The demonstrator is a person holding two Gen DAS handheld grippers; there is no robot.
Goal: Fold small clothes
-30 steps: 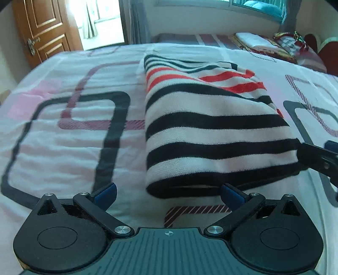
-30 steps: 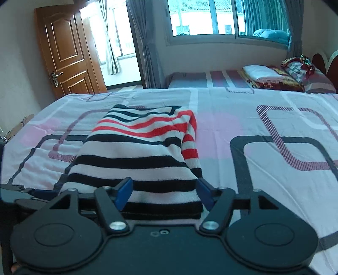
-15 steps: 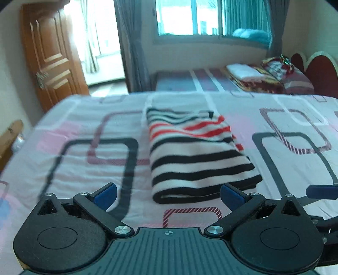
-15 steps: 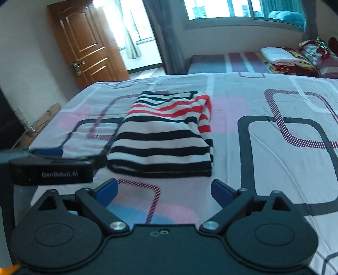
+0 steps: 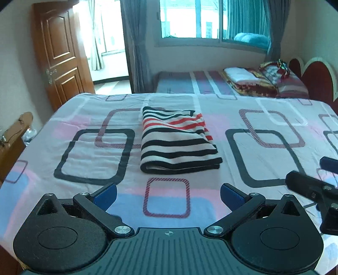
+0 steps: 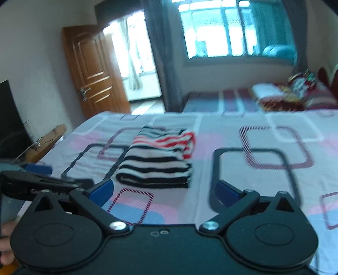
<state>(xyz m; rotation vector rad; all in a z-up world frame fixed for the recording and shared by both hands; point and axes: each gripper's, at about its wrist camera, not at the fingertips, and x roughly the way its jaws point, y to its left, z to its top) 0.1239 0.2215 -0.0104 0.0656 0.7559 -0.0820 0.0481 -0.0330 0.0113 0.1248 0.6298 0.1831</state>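
Both grippers have drawn back from the folded black, white and red striped knit garment [image 5: 178,141] since a second ago, when the right one reached to its near hem and the left hung close at its near left corner; the garment now lies well ahead of both, untouched. It rests folded into a neat rectangle on the bed's pale sheet printed with dark and pink rounded squares [image 5: 264,152], near the middle of the bed, with the black-and-white bands nearest the cameras and the red stripes at the far end. The folded edge faces forward, layers stacked flat.

The left gripper [image 5: 168,193] hovers above the near part of the sheet, its jaws spread wide with nothing between the blue pads [image 5: 105,193]. The right gripper [image 6: 164,190] is likewise held above the sheet, jaws wide apart and empty; its view is blurred. Each gripper shows at the edge of the other's view.

Beyond the bed stands a second bed with a striped cover [image 5: 202,83], carrying folded bedding [image 5: 249,79]. A brown panelled wooden door [image 5: 61,59] stands open at the left, grey curtains [image 5: 135,42] hang beside a wide window [image 5: 211,20], and a dark red headboard [image 5: 312,72] sits at the right.
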